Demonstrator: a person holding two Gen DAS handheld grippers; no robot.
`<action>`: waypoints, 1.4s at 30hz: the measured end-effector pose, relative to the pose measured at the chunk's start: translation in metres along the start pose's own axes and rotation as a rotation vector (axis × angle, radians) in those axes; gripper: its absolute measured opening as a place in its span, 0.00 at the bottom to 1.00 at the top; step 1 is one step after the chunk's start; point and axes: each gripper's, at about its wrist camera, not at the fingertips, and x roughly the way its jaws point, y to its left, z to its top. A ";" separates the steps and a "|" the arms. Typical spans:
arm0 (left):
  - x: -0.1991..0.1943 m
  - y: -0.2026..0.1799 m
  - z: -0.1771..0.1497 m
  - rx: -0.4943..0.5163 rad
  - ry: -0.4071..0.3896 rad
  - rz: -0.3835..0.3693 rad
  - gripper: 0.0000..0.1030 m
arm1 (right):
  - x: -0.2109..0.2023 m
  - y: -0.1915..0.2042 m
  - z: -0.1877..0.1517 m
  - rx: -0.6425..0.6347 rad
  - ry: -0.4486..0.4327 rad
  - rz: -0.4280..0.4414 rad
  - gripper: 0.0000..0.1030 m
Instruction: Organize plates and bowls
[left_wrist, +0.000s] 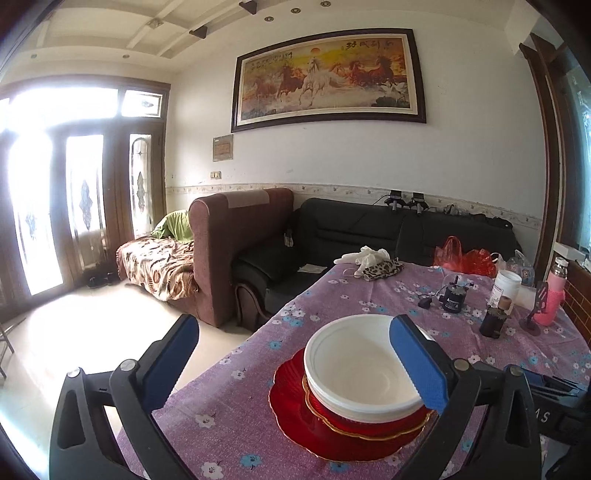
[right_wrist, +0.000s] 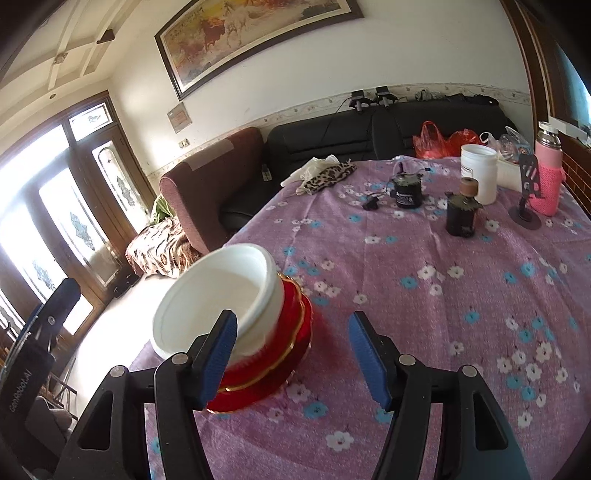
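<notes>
Sitting mouth-up, the white bowl tops red plates (both hand-held grippers gaping, empty).

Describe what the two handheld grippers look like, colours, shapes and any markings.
Both are black plastic frames with triangular cut-outs and round silver pivot pins. The left gripper and right gripper each carry two flat fingers faced with blue ridged pads. In the right wrist view the other gripper's black body shows pale lettering along its side. No cables or sleeves are visible.
</notes>
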 end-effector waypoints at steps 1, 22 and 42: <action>-0.001 -0.002 -0.001 0.003 0.002 -0.001 1.00 | -0.002 -0.001 -0.004 -0.001 0.000 -0.002 0.66; -0.022 -0.033 -0.020 0.056 0.015 -0.022 1.00 | -0.032 0.017 -0.048 -0.145 -0.038 -0.044 0.74; -0.061 -0.035 -0.029 0.056 -0.116 -0.057 1.00 | -0.029 0.029 -0.065 -0.200 -0.025 -0.055 0.76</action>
